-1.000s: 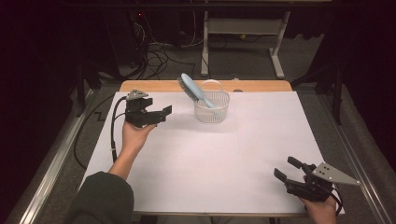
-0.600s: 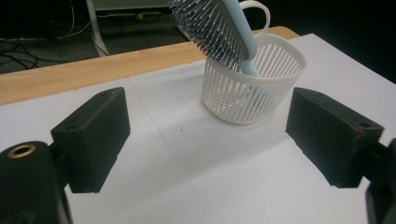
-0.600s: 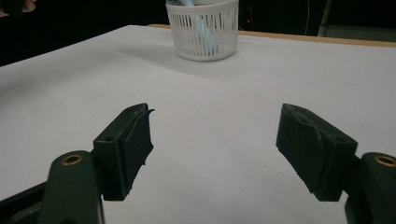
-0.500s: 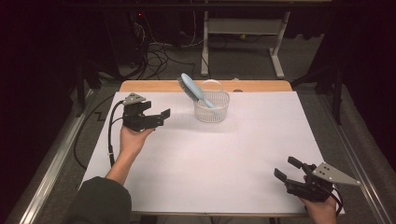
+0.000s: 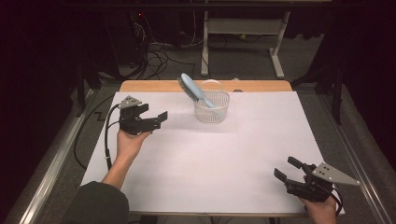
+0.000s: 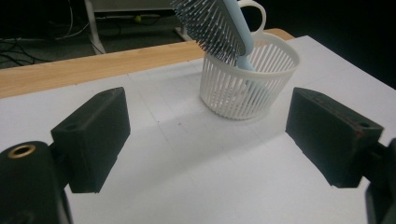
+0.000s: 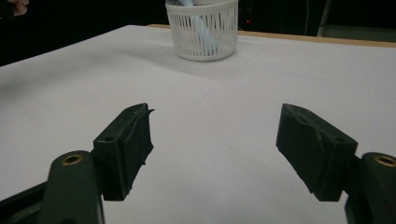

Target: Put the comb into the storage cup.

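1. Your left gripper hovers wide-jawed, empty, near the white basket; the blue hairbrush leans inside it.
2. Your right gripper rests agape, empty, well apart at the near table edge.

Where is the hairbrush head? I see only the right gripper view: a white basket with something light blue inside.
Observer: The hairbrush leans out of the basket toward the left gripper; its head sticks up above the rim, bristles facing the left gripper.
Operator: Is the left gripper holding anything?
Observer: No. Its fingers are spread wide, with bare table between them.
Operator: Does the basket have a handle?
Observer: Yes, a white loop handle rises on its far side.
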Demonstrator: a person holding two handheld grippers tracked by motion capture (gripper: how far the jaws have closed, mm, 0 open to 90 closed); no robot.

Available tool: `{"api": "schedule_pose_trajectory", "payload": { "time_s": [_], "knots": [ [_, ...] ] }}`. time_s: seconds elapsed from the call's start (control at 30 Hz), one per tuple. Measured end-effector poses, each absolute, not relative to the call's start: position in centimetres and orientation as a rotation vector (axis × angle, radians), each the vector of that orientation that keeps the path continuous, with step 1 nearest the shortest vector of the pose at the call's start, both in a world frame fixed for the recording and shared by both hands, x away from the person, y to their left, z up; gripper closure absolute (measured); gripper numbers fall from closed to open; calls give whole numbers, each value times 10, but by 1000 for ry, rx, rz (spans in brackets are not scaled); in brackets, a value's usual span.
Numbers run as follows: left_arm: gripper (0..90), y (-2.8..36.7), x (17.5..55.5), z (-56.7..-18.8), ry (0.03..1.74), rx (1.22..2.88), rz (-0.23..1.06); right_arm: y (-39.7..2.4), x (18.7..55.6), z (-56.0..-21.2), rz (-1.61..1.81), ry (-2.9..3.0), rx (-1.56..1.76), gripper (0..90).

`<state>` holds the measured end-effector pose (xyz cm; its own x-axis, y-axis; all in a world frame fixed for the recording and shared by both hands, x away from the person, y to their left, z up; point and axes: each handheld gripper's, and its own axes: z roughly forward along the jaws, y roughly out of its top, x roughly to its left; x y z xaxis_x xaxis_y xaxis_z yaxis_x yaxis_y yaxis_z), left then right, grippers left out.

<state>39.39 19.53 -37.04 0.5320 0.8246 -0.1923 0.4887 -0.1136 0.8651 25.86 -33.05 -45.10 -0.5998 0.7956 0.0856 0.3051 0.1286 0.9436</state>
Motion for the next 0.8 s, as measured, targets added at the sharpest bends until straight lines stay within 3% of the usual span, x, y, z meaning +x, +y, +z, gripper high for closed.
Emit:
{"api": "schedule_pose_trajectory", "payload": {
  "time_s": [0.8],
  "knots": [
    [130, 195, 381, -375, 1064, 1792, 416, -331, 258, -451, 1480, 1966, 1059, 269]
  ]
}}
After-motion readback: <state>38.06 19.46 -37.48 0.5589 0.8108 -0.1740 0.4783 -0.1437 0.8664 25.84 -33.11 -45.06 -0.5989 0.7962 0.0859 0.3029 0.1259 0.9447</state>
